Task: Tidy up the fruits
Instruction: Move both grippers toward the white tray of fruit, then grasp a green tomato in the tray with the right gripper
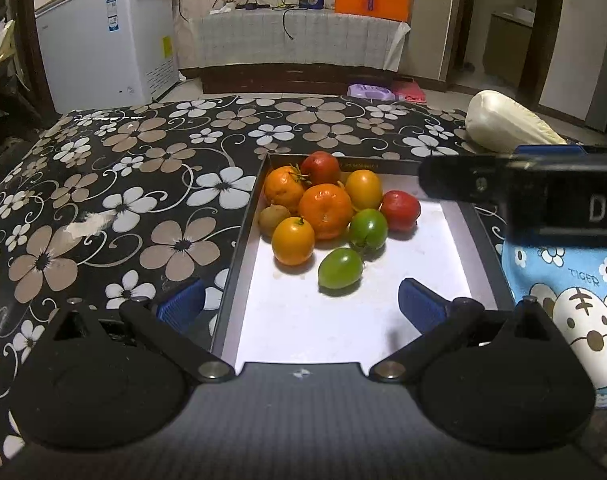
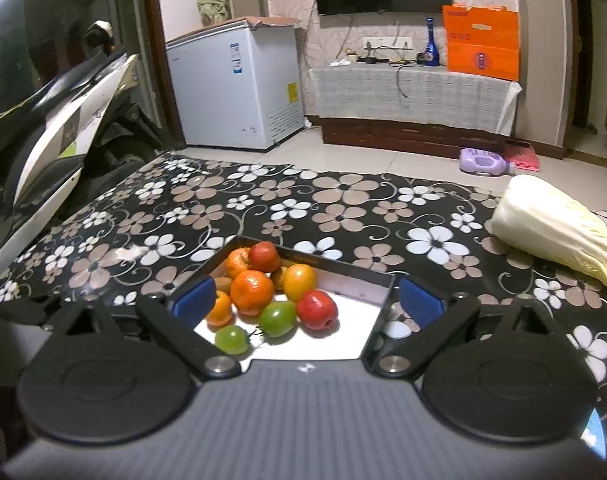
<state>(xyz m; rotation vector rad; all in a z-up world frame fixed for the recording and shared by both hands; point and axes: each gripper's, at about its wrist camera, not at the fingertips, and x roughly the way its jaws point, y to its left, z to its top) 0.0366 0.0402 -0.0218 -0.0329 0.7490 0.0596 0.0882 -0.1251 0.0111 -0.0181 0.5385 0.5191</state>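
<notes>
Blue pads on both grippers are spread wide with nothing between them, so neither one is carrying anything. Left gripper (image 1: 301, 304) hangs over the near end of the tray (image 1: 239, 256), one pad out over the tablecloth and the other above the white tray floor. Right gripper (image 2: 307, 300) looks down on the same tray from a bit further back, its pads either side of the pile.

Closest fruit is the green one (image 1: 340, 268) sitting loose at the front, then a second green one (image 1: 368, 229) touching the heap behind it. After that it's all bunched into the far left corner: a yellow-orange one (image 1: 293, 241), the big orange (image 1: 325, 210), a kiwi (image 1: 273, 220) tucked against the tray wall, a red one (image 1: 400, 211) off to the right, and more orange and red stuff at the back.

Beyond the tray there's a cabbage (image 2: 555, 228) lying on the flowery tablecloth (image 2: 343, 208), well apart from the fruit, and a freezer (image 2: 235, 88) way back against the wall.

My guess is this is either the tail end, or a pause before a pick. If sorting by colour is the goal, the front green one looks like the easy grab: lower around it and close gently, since it's round and could roll
</notes>
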